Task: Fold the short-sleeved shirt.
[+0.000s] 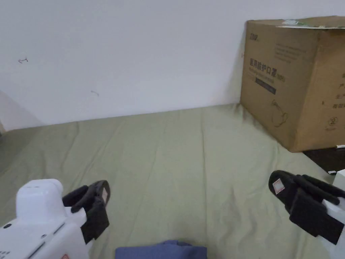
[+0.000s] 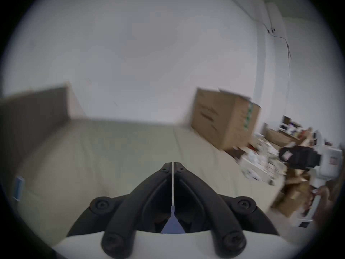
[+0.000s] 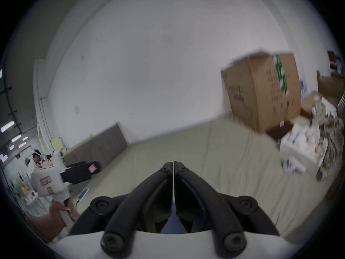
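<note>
Both raised above the green-covered tabletop (image 1: 175, 158), the left hand-held gripper (image 1: 97, 199) and right hand-held gripper (image 1: 286, 189) have jaws closed, empty, the blue shirt (image 1: 161, 251) lying below.

Short-sleeved shirt (image 1: 161, 249): a blue garment on the olive-green cloth surface, seen in the head view at the bottom edge of the frame, near the middle, where just its upper part shows as a low, compact, rounded mound with a soft fold line across the top. Its sleeves and collar cannot be made out. In both gripper views a small wedge of the same blue fabric (image 2: 172, 225) (image 3: 173, 225) appears low in the picture.
</note>
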